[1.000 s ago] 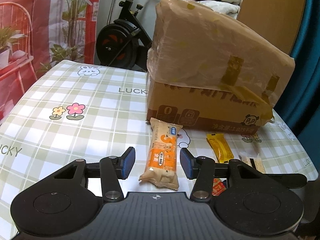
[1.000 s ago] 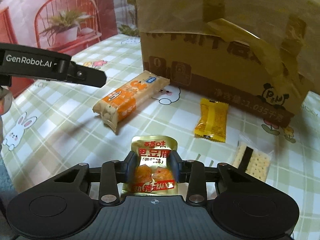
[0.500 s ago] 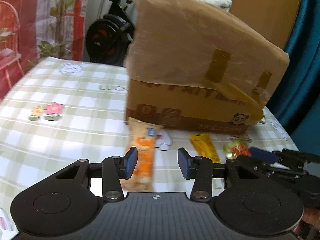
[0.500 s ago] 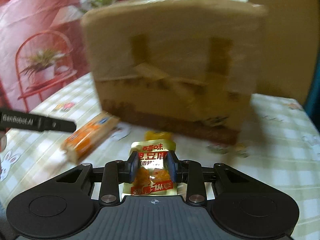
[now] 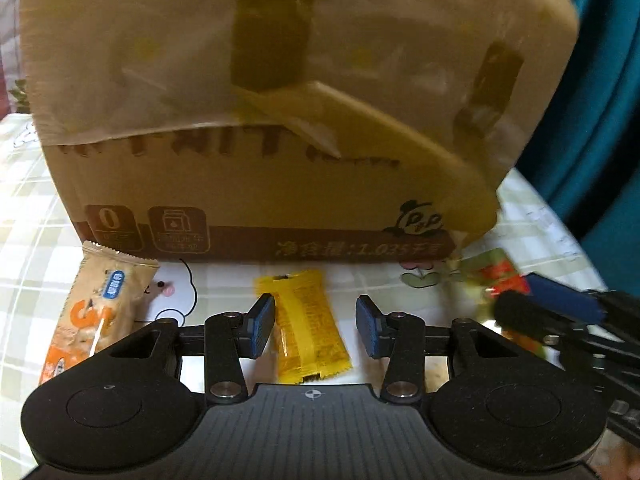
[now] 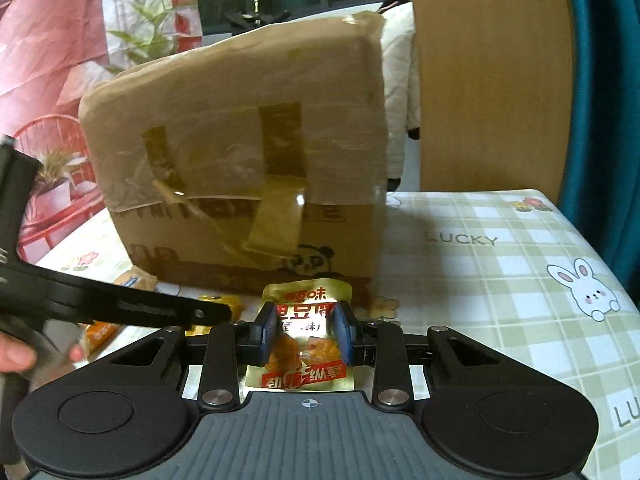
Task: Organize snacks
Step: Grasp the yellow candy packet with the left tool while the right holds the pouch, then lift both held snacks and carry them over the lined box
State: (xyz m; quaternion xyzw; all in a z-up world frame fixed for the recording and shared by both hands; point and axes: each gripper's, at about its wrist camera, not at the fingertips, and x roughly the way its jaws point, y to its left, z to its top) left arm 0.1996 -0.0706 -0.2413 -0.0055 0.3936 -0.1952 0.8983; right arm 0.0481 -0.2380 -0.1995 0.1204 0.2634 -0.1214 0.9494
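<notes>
My right gripper (image 6: 306,334) is shut on a gold snack packet with red Chinese print (image 6: 306,320) and holds it above the table, in front of the taped cardboard box (image 6: 240,168). It shows blurred at the right of the left wrist view (image 5: 496,272). My left gripper (image 5: 316,326) is open, its fingers either side of a yellow snack packet (image 5: 306,328) that lies on the table. An orange and beige snack bar (image 5: 96,312) lies to its left. The box (image 5: 280,120) stands just behind both.
The table has a green checked cloth (image 6: 500,280) with rabbits and "LUCKY" print. A teal curtain (image 6: 608,100) and a wooden panel (image 6: 488,80) stand at the right. The left gripper's arm (image 6: 100,300) crosses the right wrist view.
My left gripper has moved right from the orange bar to straddle the yellow packet. My right gripper has lifted the gold packet and swung right, toward the box's right end.
</notes>
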